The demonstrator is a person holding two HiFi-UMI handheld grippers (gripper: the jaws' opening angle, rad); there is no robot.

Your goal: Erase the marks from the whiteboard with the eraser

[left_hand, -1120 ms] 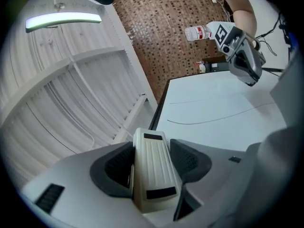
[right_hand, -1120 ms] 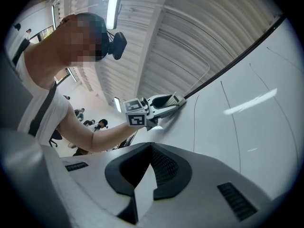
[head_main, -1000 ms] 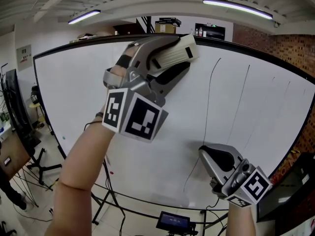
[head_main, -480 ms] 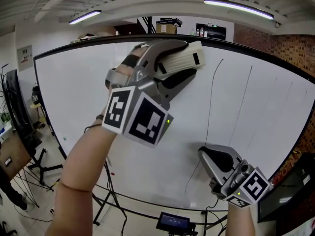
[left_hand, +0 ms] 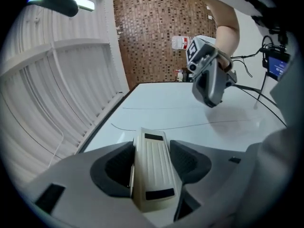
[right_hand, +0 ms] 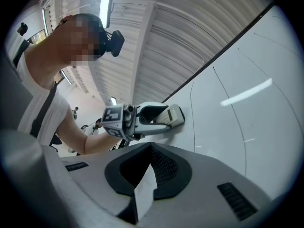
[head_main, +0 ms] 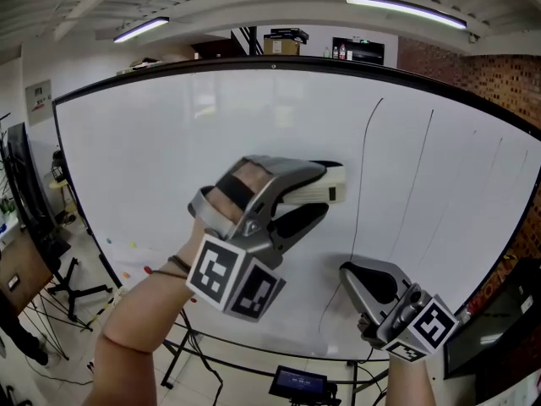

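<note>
Wiping the large white whiteboard: the cream ribbed eraser, clamped in the left gripper fingers, is held just left of thin black marks; a rightward stroke seems needed. The right gripper fingers are closed, empty.

Cream eraser seemingly pressed on whiteboard, just left of thin vertical marks

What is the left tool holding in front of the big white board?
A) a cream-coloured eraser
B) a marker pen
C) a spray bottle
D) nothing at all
A: the left tool has its jaws closed on a ribbed cream eraser, plain in the left gripper view.
</note>
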